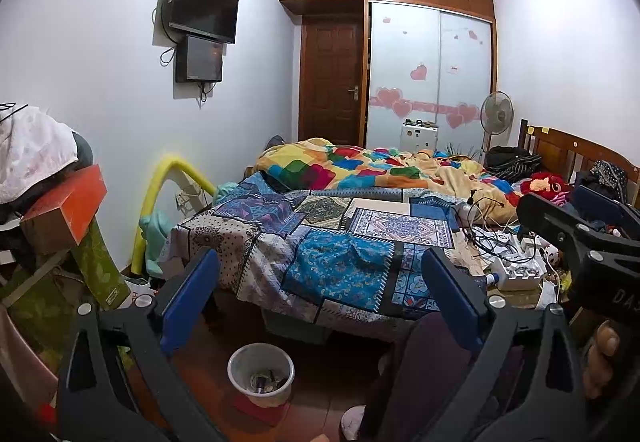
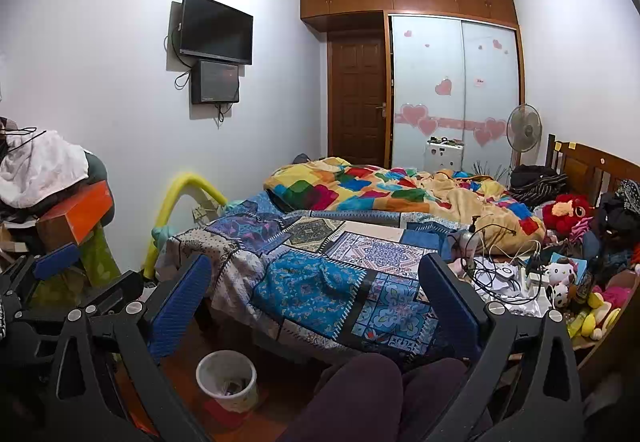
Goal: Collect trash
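A white waste bin (image 1: pixel 261 374) (image 2: pixel 226 380) stands on the wooden floor at the foot of the bed, with a few scraps of trash at its bottom. My left gripper (image 1: pixel 324 294) hangs above and behind the bin, open wide, with nothing between its blue pads (image 1: pixel 196 294). My right gripper (image 2: pixel 316 298) is open too and holds nothing; it points at the patchwork bedspread (image 2: pixel 312 282). Each gripper shows at the edge of the other's view: the right gripper (image 1: pixel 568 218) and the left gripper (image 2: pixel 88 278).
The bed's near right corner carries cables, chargers, white boxes and papers (image 2: pixel 508 278), with soft toys (image 2: pixel 560 274) beside them. A pile of boxes and cloth (image 1: pixel 60 210) stands at the left. The person's legs in dark trousers (image 2: pixel 360 394) are below the grippers.
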Tool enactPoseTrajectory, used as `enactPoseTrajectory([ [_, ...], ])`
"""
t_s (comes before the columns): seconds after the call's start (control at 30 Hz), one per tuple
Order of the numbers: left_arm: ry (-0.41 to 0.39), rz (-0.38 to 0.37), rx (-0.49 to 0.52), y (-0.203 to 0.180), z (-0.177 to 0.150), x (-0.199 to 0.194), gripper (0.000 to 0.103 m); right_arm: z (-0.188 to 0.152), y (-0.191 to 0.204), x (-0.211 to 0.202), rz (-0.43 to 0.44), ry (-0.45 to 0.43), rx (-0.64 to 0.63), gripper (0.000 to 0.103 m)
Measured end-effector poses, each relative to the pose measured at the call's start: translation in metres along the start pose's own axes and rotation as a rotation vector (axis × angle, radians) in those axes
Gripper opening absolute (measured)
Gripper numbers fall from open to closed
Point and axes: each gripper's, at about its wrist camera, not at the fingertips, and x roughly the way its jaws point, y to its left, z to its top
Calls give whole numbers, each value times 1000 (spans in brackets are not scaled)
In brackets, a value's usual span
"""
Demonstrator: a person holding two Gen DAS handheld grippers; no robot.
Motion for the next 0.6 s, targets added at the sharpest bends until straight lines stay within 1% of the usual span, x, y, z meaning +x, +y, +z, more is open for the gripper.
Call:
enactPoseTrajectory([
  [0.6,9,-25,-1,3,-1,1,102,0,3,-1,-2,0,0,103],
])
